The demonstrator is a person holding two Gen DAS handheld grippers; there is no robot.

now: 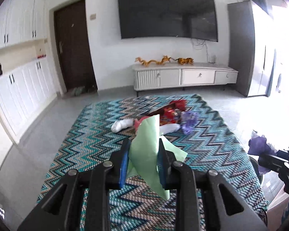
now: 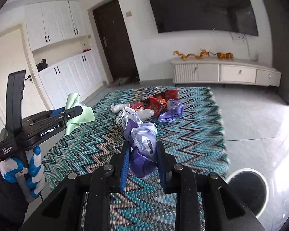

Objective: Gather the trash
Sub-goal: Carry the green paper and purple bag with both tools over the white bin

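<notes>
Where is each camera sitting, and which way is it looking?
Left wrist: on the left gripper, looking over its green paper across the zigzag rug to the TV wall; the other gripper shows at right.
Right wrist: on the right gripper, looking over its purple and white plastic bag; the gloved hand holding the left gripper shows at left.
Both see: the rug, the trash pile, the TV, the dark door.

Wall-mounted TV (image 1: 167, 13), white cabinet (image 1: 185, 76), zigzag rug (image 1: 98, 134)
</notes>
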